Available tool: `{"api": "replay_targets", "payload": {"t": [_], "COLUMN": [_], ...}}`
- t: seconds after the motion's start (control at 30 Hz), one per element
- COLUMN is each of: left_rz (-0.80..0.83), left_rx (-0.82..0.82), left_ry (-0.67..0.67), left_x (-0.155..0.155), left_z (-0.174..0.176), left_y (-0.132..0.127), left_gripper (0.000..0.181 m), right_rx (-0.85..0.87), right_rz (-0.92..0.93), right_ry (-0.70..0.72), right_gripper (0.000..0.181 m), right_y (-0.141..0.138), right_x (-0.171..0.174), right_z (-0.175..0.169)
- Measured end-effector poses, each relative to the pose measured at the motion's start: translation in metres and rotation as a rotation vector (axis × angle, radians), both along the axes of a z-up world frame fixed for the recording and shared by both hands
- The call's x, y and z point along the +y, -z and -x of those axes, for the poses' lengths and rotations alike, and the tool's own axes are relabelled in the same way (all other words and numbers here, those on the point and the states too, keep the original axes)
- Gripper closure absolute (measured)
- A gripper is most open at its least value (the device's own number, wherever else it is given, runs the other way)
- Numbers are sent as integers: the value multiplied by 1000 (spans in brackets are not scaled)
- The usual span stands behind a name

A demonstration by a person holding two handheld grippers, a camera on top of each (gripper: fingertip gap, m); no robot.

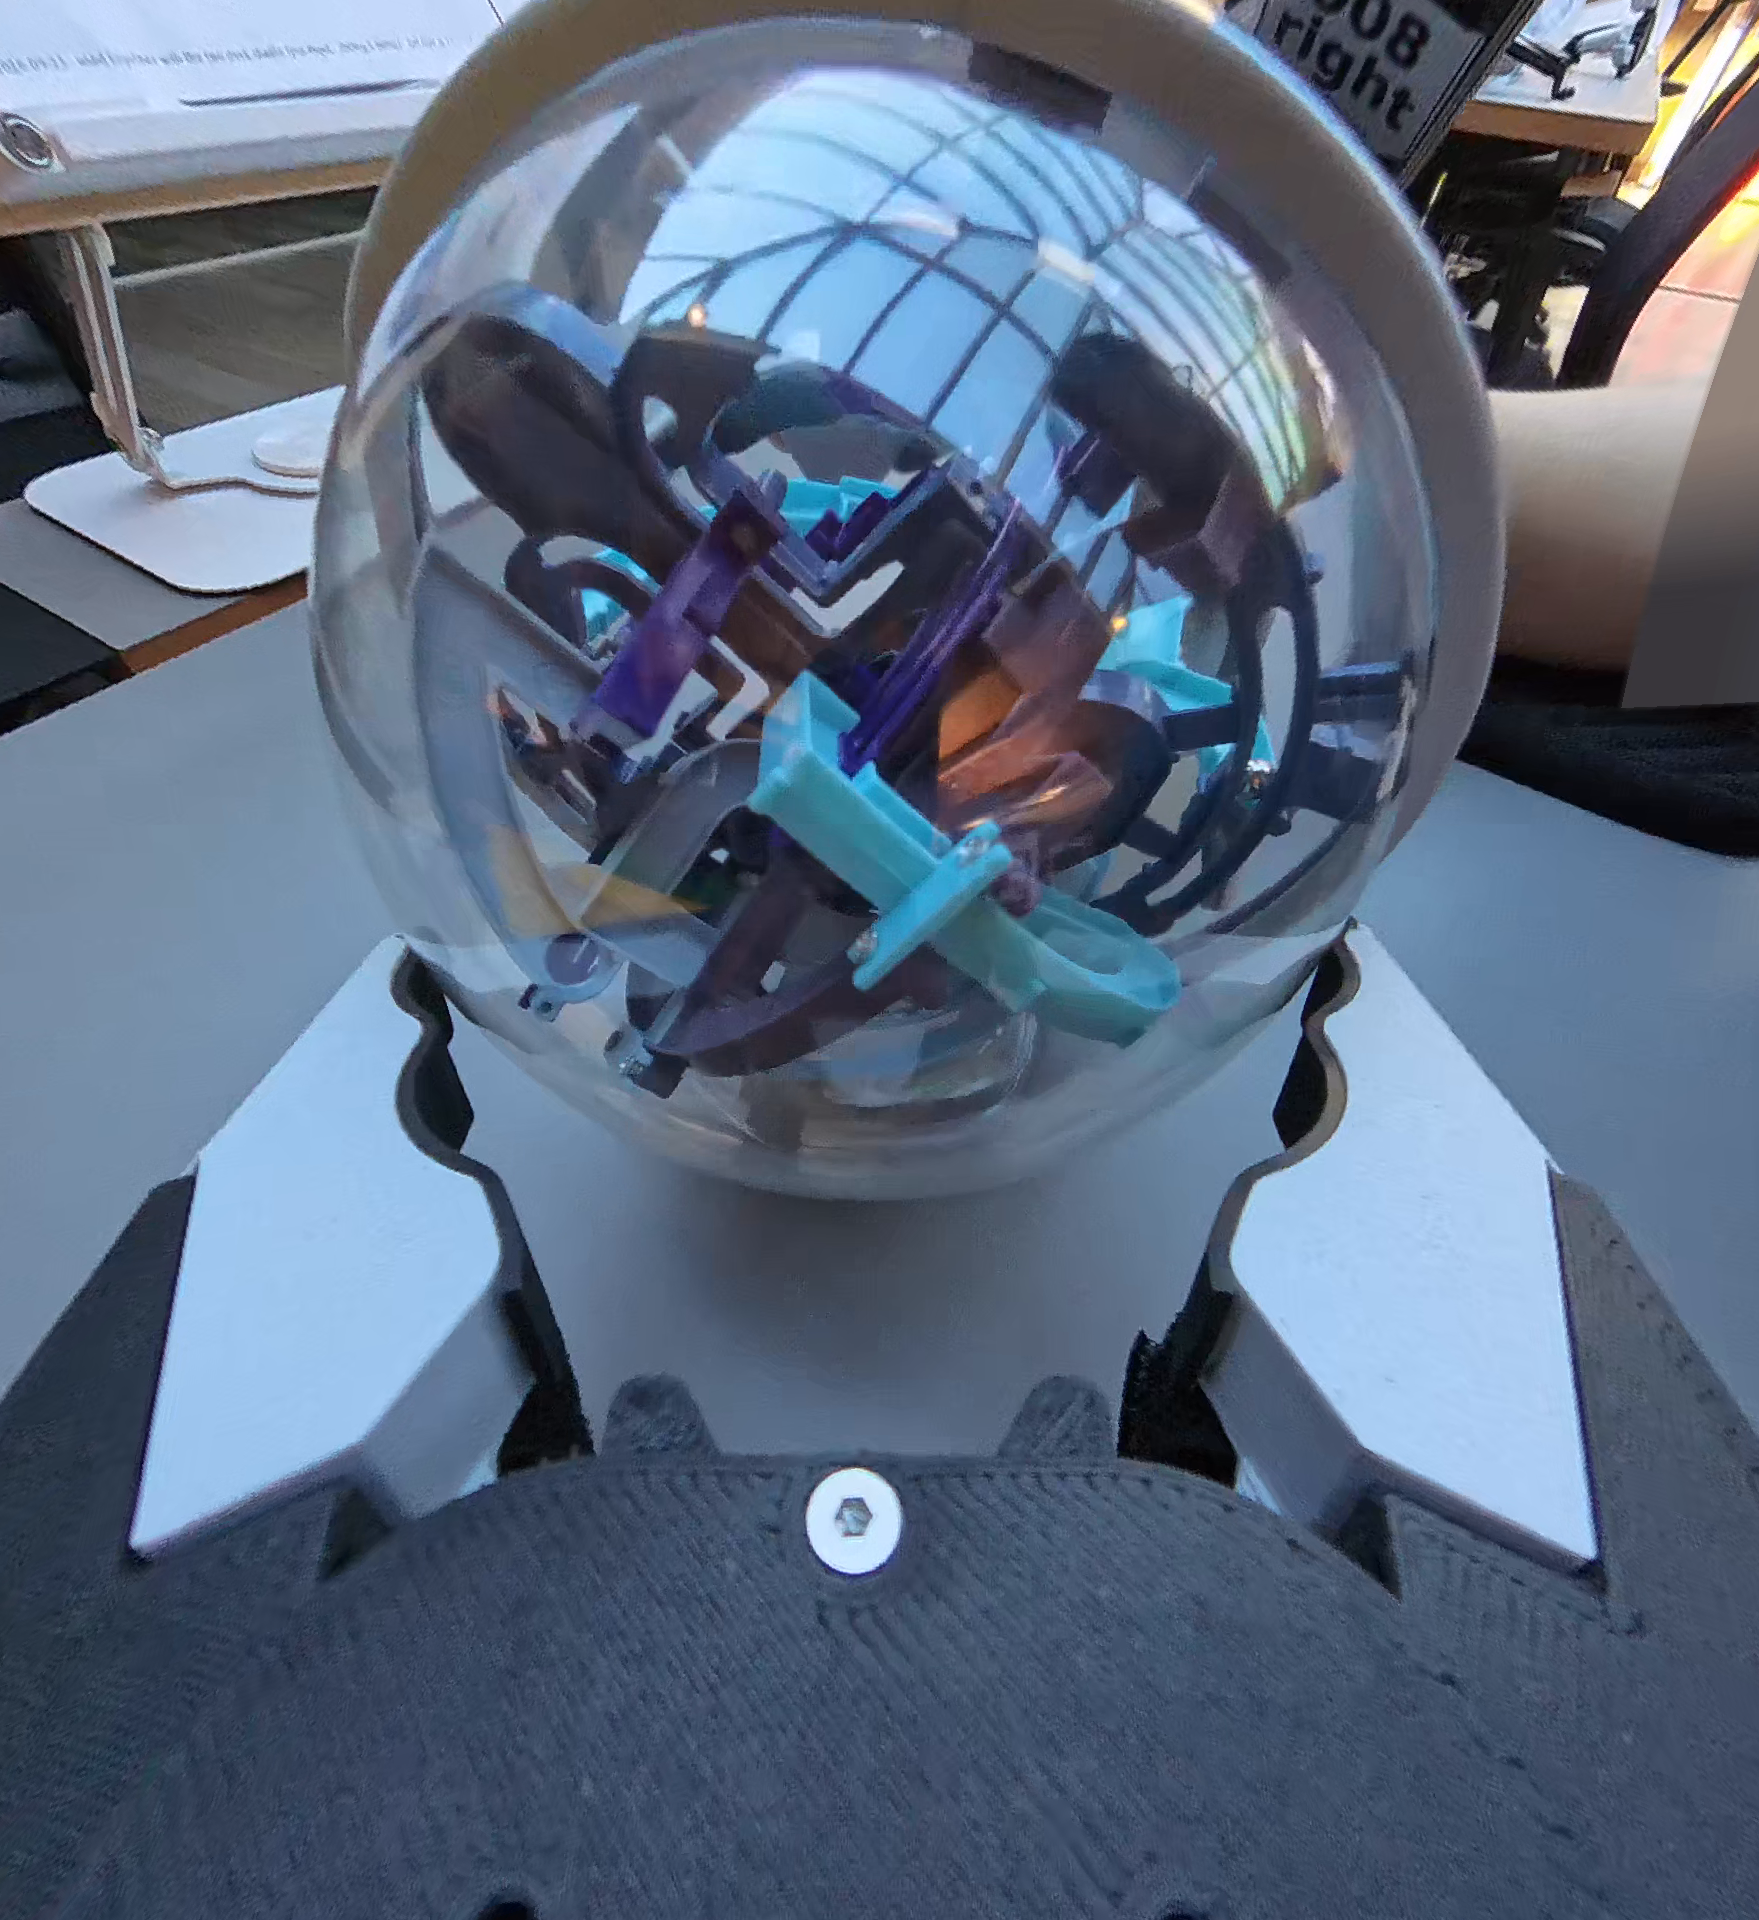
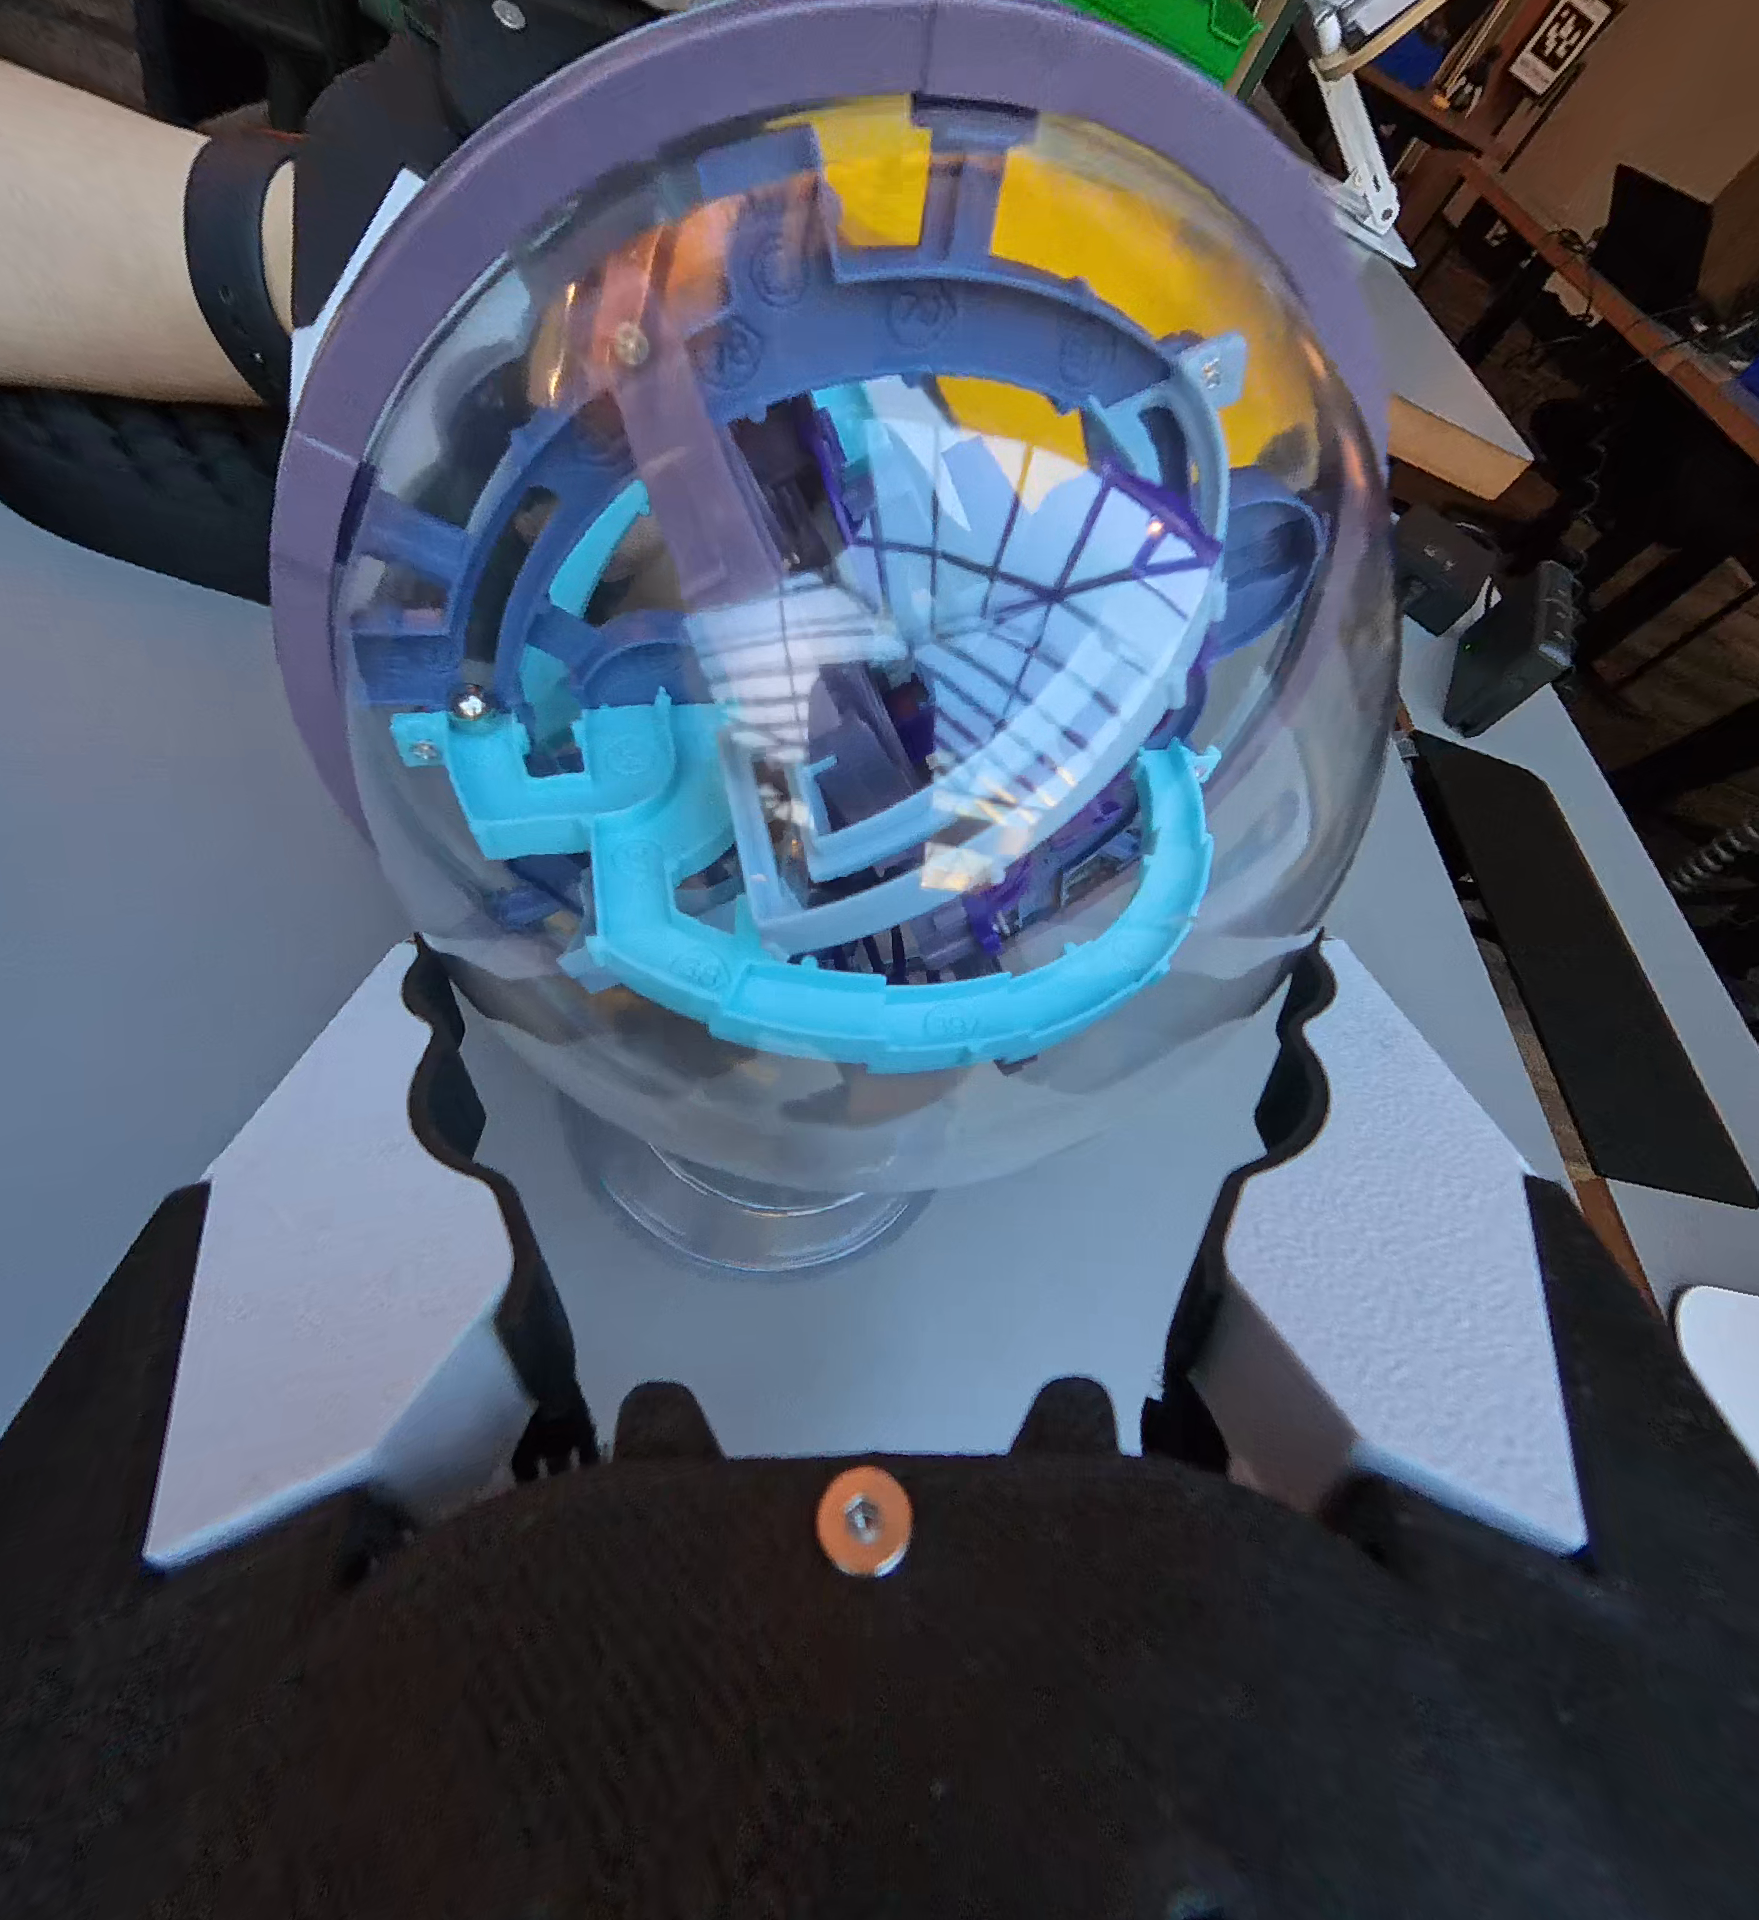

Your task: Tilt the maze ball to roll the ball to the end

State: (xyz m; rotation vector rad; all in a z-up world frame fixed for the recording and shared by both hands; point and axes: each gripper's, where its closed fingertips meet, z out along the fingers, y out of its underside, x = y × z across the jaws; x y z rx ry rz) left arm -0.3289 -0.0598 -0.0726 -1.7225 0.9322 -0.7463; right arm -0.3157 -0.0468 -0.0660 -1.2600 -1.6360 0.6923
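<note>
Between my left claw's (image 1: 880, 1039) spread fingers and my right claw's (image 2: 870, 1039), both pressing its opposite sides, the clear maze ball (image 2: 833, 623) sat on a clear stand (image 2: 750, 1216) over the grey table (image 2: 106, 831), held for tilting; the steel ball (image 2: 468, 709) rested on turquoise track.

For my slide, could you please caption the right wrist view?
Right gripper cradles the clear maze ball; small steel ball sits on the turquoise track.

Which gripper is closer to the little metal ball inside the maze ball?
Right. The metal ball sits in the maze ball half facing the right gripper; the left gripper grips the opposite side, where it isn't visible.
</note>
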Motion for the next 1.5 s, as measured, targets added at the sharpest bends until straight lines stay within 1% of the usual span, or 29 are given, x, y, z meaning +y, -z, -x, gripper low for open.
{"api": "replay_targets", "payload": {"t": [0.17,0.57,0.8,1.0,1.5], "left_rz": [-16,-32,-23,-36,114], "left_rx": [-45,-100,-94,-92,-131], "left_ry": [-8,-12,-9,-13,13], "left_x": [1,1,2,2,2], "left_z": [3,5,4,5,5], "left_y": [-9,-17,-13,-15,-1], "left_gripper": [23,23,23,23,23], "right_rx": [56,149,150,153,129], "right_rz": [28,117,112,117,188], "right_ry": [7,3,3,3,13], "right_gripper": [28,28,28,28,28], "right_y": [-4,-5,-2,-1,4], "right_x": [-1,-2,-1,-1,-1], "right_z": [5,9,8,8,9]}}
